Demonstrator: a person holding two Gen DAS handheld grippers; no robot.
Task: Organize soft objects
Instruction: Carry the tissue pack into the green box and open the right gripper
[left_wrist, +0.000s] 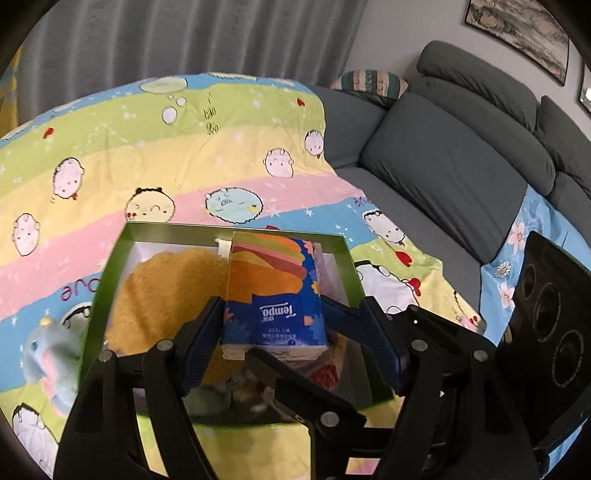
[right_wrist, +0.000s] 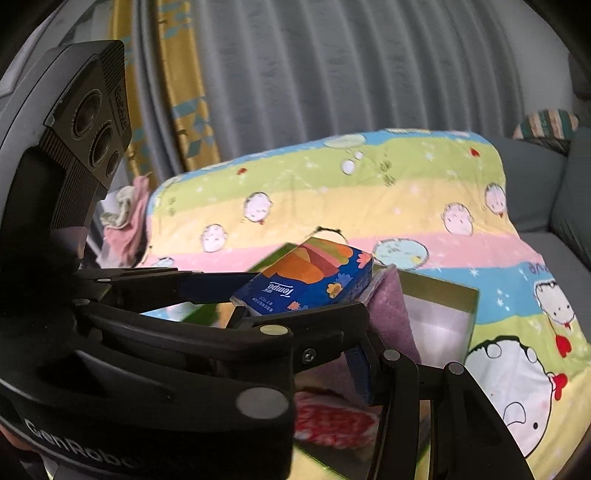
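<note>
A blue Tempo tissue pack (left_wrist: 269, 273) with an orange pattern hangs over an open green box (left_wrist: 236, 229). My left gripper (left_wrist: 271, 301) is shut on it, with a blue pad on each side of the pack. Inside the box lie a yellow plush (left_wrist: 166, 295), a red-patterned packet (right_wrist: 332, 417) and a purple soft cloth (right_wrist: 388, 306). My right gripper (right_wrist: 295, 350) reaches into the box from the right. One of its fingers (left_wrist: 280, 376) passes under the pack. Its right pad (right_wrist: 358, 369) rests against the purple cloth, and its other finger is hidden behind the left gripper.
The box sits on a striped cartoon blanket (left_wrist: 147, 155) spread over a grey sofa (left_wrist: 443, 177). A light-blue plush elephant (left_wrist: 48, 354) lies just left of the box. A striped pillow (left_wrist: 369, 83) is at the back, crumpled clothes (right_wrist: 125, 218) far left, grey curtains behind.
</note>
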